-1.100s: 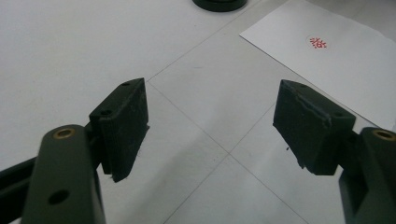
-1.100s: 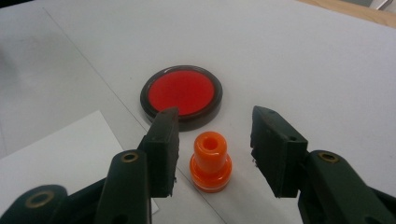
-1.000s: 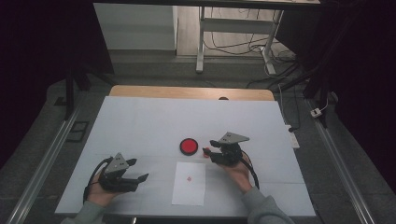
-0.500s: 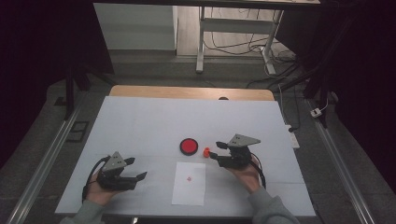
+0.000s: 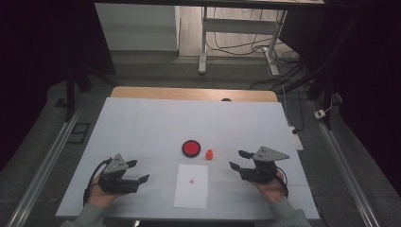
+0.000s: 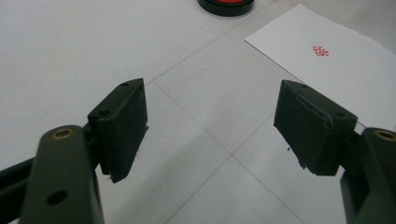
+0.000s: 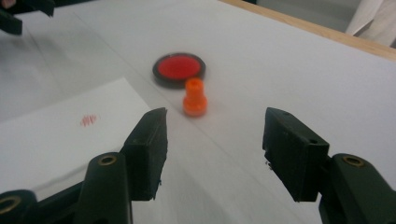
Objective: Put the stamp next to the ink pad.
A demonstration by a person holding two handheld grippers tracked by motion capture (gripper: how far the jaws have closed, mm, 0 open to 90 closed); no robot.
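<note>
- The small orange stamp (image 5: pixel 209 154) stands upright on the white table (image 5: pixel 142 123), just right of the round red ink pad (image 5: pixel 191 148) and apart from it.
- A white sheet of paper (image 5: pixel 191 189) lies nearer the person, between the two hands, with a small red stamped mark (image 5: pixel 191 180) on its far half.
- The right gripper (image 5: pixel 239 160) sits to the right of the stamp, well apart from it; its jaws have just been opening and stand wide with nothing between them.
- In the right gripper view the stamp (image 7: pixel 194 97) stands free beyond the jaw tips, the ink pad (image 7: pixel 179 68) just behind it.
- The left gripper (image 5: pixel 138 171) rests at the near left of the table, jaws wide, gripping nothing.
</note>
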